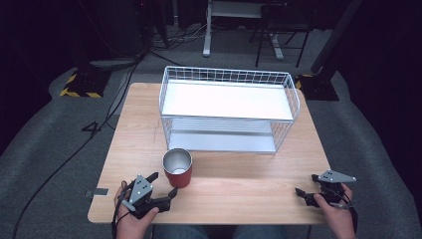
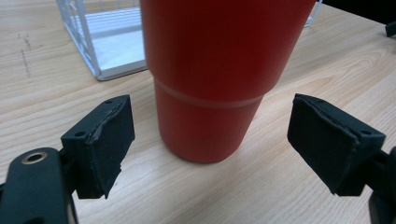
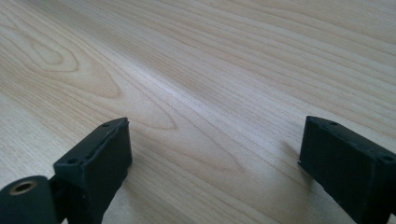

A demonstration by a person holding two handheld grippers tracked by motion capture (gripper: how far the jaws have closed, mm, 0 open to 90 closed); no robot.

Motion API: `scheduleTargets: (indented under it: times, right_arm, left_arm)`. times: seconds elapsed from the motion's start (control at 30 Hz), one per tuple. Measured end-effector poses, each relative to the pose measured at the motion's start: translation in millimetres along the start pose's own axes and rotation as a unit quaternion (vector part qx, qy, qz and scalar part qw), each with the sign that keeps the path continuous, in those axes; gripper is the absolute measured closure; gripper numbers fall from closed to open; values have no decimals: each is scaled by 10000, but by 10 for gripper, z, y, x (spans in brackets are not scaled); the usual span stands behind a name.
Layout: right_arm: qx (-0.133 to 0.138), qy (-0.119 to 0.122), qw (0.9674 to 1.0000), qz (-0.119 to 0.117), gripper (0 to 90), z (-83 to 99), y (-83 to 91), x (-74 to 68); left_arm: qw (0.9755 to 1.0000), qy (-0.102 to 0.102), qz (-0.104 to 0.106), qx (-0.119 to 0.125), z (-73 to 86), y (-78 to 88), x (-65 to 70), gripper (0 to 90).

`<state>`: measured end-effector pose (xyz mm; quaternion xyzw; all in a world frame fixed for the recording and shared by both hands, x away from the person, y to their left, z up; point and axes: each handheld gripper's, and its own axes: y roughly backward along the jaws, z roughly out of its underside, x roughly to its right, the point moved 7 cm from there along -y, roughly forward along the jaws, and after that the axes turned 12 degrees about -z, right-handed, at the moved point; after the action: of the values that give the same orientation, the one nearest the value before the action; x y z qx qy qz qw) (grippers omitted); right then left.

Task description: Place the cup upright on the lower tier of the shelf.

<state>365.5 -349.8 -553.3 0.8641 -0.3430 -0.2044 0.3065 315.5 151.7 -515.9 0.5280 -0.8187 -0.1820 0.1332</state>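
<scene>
A: Where does the red cup (image 1: 177,168) stand?

B: Upright on the wooden table (image 1: 239,189), toward the near edge and left of the middle; just in front of the white wire rack (image 1: 229,109). Its inside is bare brushed metal, its outside a smooth matte red; round, tapering toward the foot, with a faint ring moulded round the body where the lower part steps in.

A: And the left gripper (image 1: 163,184)?

B: Held in the left hand (image 1: 130,219) just beside the cup, aimed at it; its jaws are spread wide, one to each side of the cup's base in the left gripper view, neither touching. The pads (image 2: 109,140) are black, blocky, with a rough, slightly frayed facing; a grey three-cornered plate sits on top.

A: The right gripper (image 1: 306,185)?

B: Well apart from the cup, near the table's front right corner, in the right hand (image 1: 340,211); jaws likewise parted with bare wood between them, pale, with long flowing grain and an oval knot figure.

A: The rack's make?

B: Thin white wire mesh sides with rounded corners; two flat white shelves, upper and lower; open at the front.
</scene>
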Motion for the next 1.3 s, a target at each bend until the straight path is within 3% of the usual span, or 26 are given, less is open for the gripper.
scheduleTargets:
  times: [0.2, 0.5, 0.67, 1.07, 1.3]
  right_arm:
    - [-1, 1, 10000, 1, 93, 0, 0, 0]
    - [-1, 0, 10000, 6, 91, 0, 0, 0]
    - [-5, -26, 10000, 51, 86, 2, 0, 0]
    - [1, -65, 9999, 112, 86, 13, 11, -5]
    - [-2, -73, 9999, 112, 86, 29, 29, -10]
  left_arm:
    - [9998, 174, -7, 83, -35, -85, 65, 155]
    - [9998, 82, -158, -62, -41, -219, 109, 155]
    - [9991, 195, -280, -240, -25, -293, 116, 153]
    - [9987, 172, -330, -350, -47, -409, 139, 147]
    - [9980, 43, -431, -450, -28, -451, 139, 149]
